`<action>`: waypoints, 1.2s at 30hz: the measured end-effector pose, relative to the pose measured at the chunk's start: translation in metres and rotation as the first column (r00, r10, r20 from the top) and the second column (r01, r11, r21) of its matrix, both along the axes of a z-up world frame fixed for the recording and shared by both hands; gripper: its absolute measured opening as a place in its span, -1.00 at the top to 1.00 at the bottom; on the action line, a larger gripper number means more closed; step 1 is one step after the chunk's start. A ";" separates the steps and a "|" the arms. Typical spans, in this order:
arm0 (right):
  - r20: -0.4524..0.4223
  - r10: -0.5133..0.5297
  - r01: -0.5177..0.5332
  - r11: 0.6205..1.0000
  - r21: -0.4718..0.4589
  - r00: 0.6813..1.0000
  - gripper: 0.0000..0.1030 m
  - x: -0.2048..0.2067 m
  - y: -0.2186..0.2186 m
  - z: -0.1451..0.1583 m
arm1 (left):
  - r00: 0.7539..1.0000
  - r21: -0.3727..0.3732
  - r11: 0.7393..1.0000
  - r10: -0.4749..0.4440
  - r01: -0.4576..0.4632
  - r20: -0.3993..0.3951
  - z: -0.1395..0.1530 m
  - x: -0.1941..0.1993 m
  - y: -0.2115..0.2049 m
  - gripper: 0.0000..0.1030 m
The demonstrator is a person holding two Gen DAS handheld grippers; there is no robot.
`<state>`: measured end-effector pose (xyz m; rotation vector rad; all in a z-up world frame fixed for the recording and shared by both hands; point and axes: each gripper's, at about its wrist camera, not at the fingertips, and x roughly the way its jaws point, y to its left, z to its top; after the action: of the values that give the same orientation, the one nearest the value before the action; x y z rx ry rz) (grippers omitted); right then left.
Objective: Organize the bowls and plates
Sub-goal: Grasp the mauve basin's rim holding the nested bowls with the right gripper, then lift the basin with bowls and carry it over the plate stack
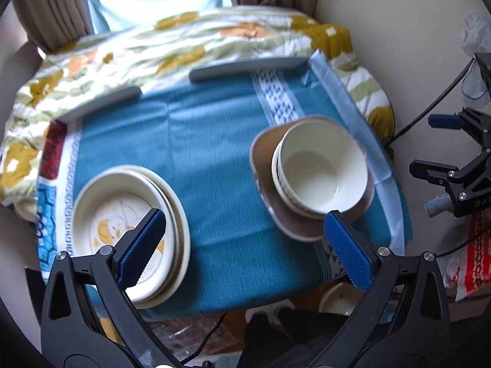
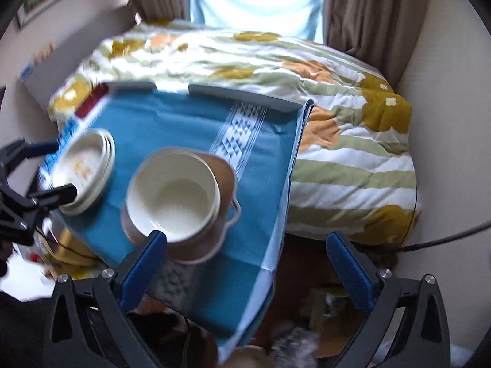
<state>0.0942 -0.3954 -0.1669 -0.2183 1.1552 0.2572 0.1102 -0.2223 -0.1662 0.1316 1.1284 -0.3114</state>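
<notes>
On the table (image 1: 214,153), covered by a teal cloth (image 1: 221,214), two groups of crockery stand well apart: a stack of cream plates (image 1: 122,214) near the left edge, its top plate printed with an orange motif, and a stack of white bowls (image 1: 322,165) nested on a brown dish (image 1: 294,227) near the right edge. Left claw (image 1: 245,245) hangs above the near side of the table, pointing steeply down, its blue pads spread wide with nothing between them; one pad lies over the plates in the left wrist view, the other over the rim of the brown dish, neither visibly touching. Right claw (image 2: 245,270) is likewise spread wide and empty, above the near right corner, its left pad in line with the bowl rim. Both stacks appear already formed, so the sorting step seems complete or close to it; any next move would call for squaring up the plates, whose rims sit slightly offset, or for lifting a whole stack, which would need a grip on the rim. Plates sit close to the left edge of the cloth, and the brown dish sits near the near and right edges, where the cloth overhangs, so a sideways nudge there risks a slide. Open room lies across the middle and far half of the table; a flowered quilt (image 2: 337,122) lies beyond.
</notes>
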 end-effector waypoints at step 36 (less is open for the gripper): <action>-0.179 0.180 -0.166 0.982 0.087 0.967 0.76 0.028 0.019 -0.131 | 0.981 -0.038 0.995 -0.101 0.096 -0.166 -0.118 0.036 -0.052 0.79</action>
<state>0.1226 -0.3760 -0.2975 -0.2366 1.3113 0.4805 0.1462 -0.2746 -0.2839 0.1369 1.2859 -0.4333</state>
